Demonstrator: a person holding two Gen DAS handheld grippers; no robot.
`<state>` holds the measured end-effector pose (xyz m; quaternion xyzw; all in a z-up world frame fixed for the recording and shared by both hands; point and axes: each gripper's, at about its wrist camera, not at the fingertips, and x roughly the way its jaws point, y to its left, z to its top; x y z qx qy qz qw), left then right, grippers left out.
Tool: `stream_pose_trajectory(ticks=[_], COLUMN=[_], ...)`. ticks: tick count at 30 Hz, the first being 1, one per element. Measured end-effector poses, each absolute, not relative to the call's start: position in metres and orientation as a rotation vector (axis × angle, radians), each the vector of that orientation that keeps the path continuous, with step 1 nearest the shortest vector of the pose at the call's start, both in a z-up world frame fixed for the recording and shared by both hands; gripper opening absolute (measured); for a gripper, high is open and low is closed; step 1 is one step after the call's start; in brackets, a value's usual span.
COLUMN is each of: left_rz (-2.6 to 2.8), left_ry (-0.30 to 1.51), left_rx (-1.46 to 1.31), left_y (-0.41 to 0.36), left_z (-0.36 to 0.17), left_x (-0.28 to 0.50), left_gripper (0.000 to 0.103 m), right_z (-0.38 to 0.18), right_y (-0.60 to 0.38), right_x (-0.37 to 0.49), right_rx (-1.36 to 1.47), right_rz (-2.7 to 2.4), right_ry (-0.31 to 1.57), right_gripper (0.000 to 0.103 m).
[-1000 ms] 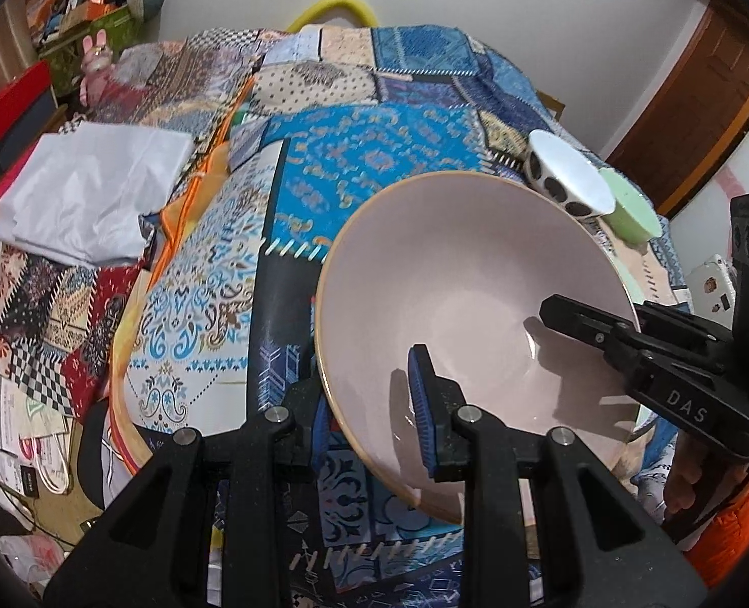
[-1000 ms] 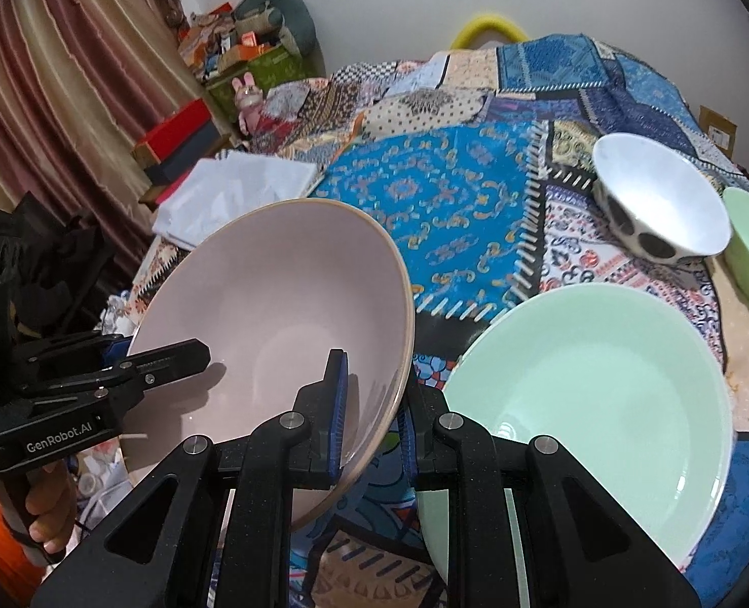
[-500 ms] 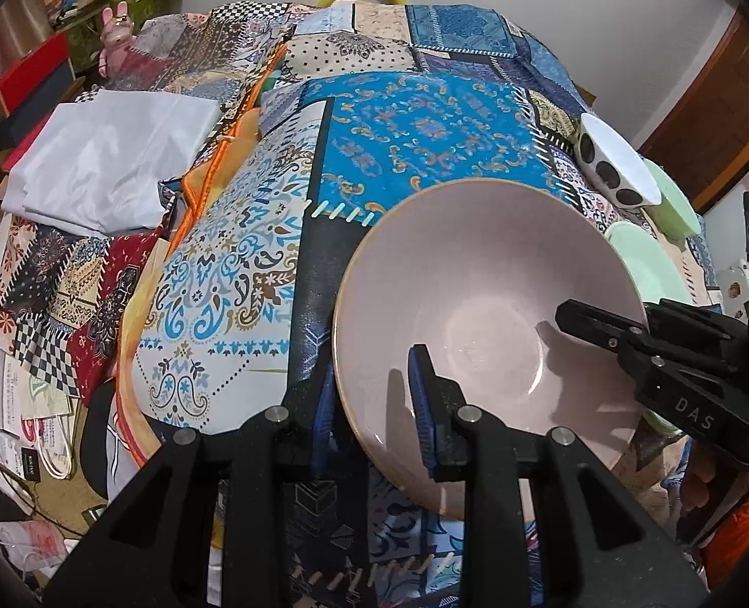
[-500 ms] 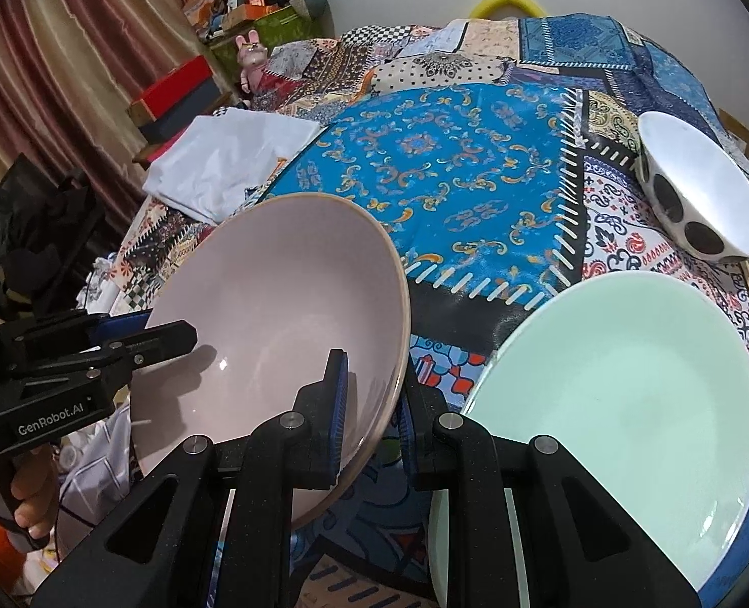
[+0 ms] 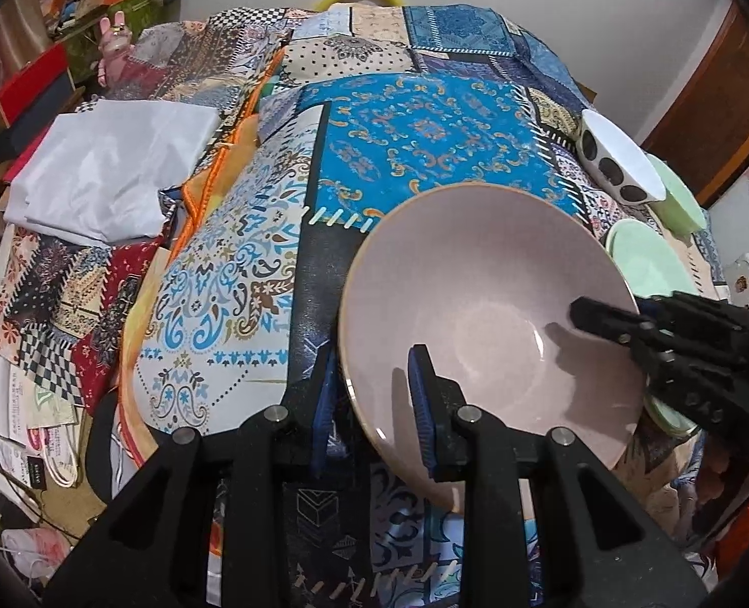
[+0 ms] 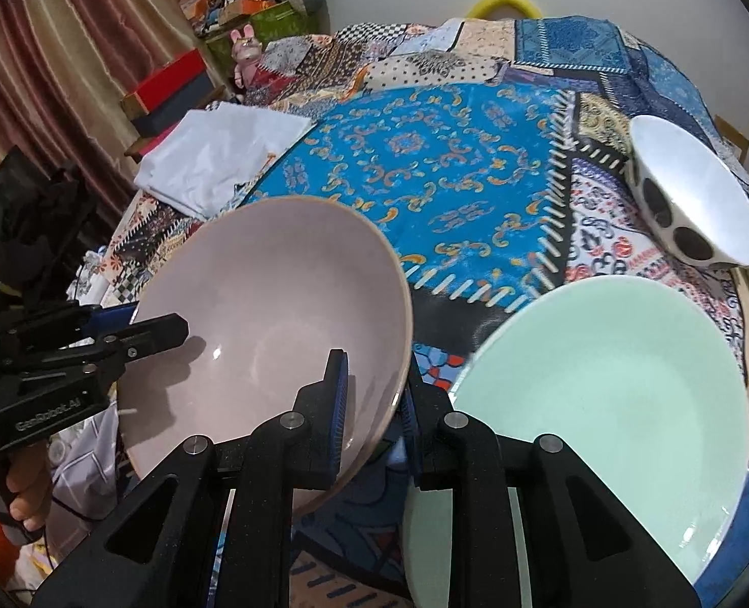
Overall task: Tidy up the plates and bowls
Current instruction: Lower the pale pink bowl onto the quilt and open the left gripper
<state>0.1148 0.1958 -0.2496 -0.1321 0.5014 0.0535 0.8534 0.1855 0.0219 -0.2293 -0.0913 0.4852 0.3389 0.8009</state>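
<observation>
A large pink bowl (image 5: pixel 486 304) hangs tilted over the table's near edge, held from both sides. My left gripper (image 5: pixel 369 359) is shut on its near-left rim, one pad inside and one outside. My right gripper (image 6: pixel 374 370) straddles the opposite rim of the pink bowl (image 6: pixel 273 304). Its jaws are just beginning to open, with the bowl wall still between the pads. A pale green plate (image 6: pixel 602 380) lies on the table right of the bowl. Behind it stands a white bowl with black spots (image 6: pixel 694 202), and a small green bowl (image 5: pixel 678 202) sits beside that.
A patchwork tablecloth (image 5: pixel 415 142) covers the round table. White folded cloth (image 5: pixel 106 167) lies at its left edge. Boxes and clutter (image 6: pixel 172 86) fill the far left, with a curtain behind them. A wooden door (image 5: pixel 719 101) stands at the right. A hand (image 6: pixel 25 501) grips the left gripper's handle.
Both views have tipped a little downward, so more of the tabletop shows. The pink bowl sits lower against the table and stays between both grippers.
</observation>
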Motion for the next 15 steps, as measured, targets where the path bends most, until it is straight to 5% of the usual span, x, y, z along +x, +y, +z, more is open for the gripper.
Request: stream_pose_trajectory(ticks=[11, 15], left_rz=[0.166, 0.171], left_ry=[0.954, 0.879], left_rx=[-0.252, -0.209], left_y=[0.196, 0.18], left_z=[-0.2, -0.169], left_x=[0.102, 0.102], left_gripper=[0.028, 0.037], right_z=[-0.181, -0.16], right_y=[-0.019, -0.036], right_x=[0.177, 0.175], right_rx=[-0.134, -0.134], right_rz=[0.702, 0.68], right_ry=[0.901, 0.83], right_gripper=[0.036, 0.036])
